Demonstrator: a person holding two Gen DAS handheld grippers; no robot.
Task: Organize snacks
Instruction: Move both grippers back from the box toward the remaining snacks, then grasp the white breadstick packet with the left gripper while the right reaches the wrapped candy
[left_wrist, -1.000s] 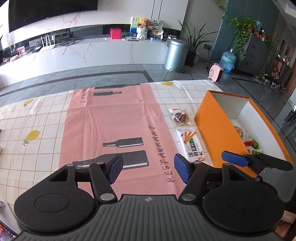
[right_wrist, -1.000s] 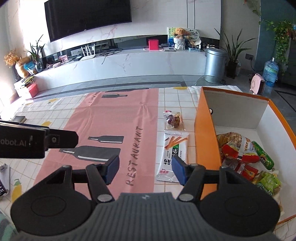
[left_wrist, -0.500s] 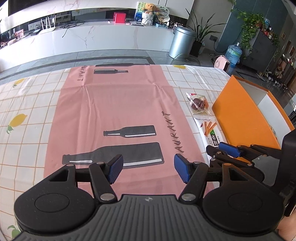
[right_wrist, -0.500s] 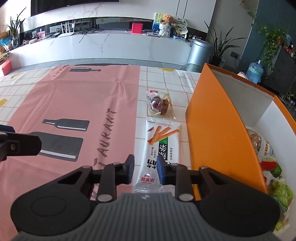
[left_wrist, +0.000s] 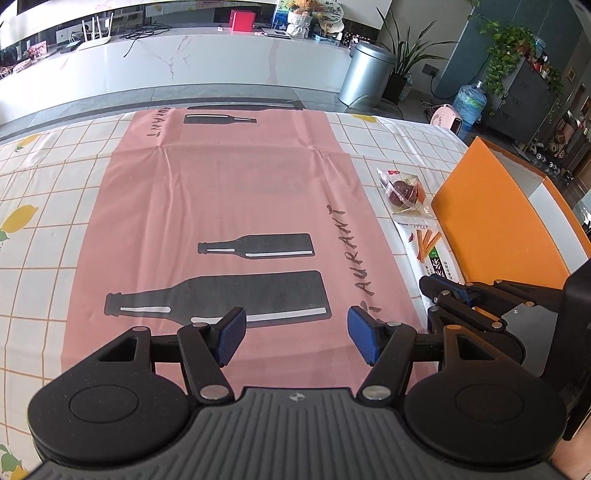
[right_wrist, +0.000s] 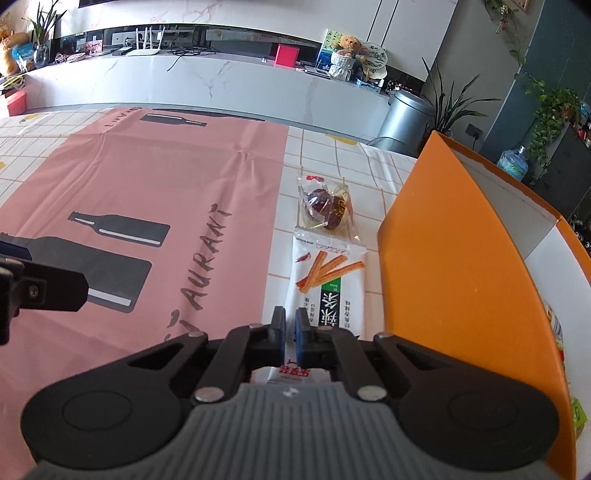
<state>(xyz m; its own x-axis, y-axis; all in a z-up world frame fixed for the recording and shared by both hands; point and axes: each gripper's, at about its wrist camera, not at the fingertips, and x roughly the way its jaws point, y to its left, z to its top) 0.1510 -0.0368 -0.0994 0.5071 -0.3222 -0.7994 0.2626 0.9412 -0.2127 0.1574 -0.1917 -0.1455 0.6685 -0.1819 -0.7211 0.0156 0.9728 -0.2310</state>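
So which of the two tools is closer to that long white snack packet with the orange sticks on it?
The right. The right tool is shut on the near end of the long white snack packet. The left tool hangs open over the pink cloth, off to the packet's left.

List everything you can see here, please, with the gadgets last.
stick snack pack: one, white and green, on the cloth beside the box
clear snack pack: one, dark contents, just beyond it
box: one, orange outside, white inside, right, snacks inside
runner: one, pink with black bottles, table middle
tablecloth: one, white checked with lemons
bin: one, silver, on the floor
left gripper: open, over the runner
right gripper: shut on the stick snack pack's near end
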